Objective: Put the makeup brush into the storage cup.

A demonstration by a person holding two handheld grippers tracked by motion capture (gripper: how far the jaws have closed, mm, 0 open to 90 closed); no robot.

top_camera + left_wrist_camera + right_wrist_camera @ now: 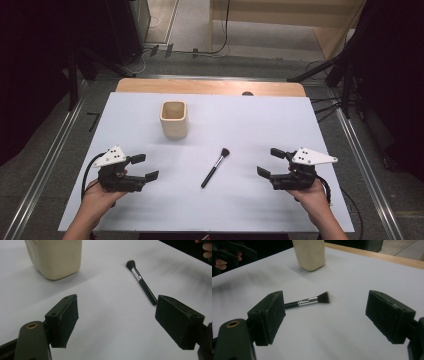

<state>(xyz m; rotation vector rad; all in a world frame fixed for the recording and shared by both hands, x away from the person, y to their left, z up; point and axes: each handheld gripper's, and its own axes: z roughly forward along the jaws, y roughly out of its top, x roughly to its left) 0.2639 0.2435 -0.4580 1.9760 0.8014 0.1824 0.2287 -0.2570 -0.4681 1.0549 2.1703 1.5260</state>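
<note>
A black-handled makeup brush (pixel 215 167) with a silver ferrule lies flat on the white table top (pixel 250 120), bristles toward the far side. A cream square cup (pixel 174 119) stands upright beyond it, to the left. My left gripper (pixel 144 167) rests near the front left, open, nothing between its jaws. My right gripper (pixel 269 162) rests near the front right, open and empty too. The left gripper view shows the brush (pixel 142 283) ahead to the right and the cup (pixel 55 257) at top left. Through the right gripper view, the brush (pixel 310 301) lies just past the left jaw, the cup (pixel 310 253) farther back.
The white sheet covers a wooden table whose bare far edge (pixel 210 86) shows. Metal rails (pixel 50 155) run along both sides. Dark stands (pixel 345 75) and cables sit on the floor beyond.
</note>
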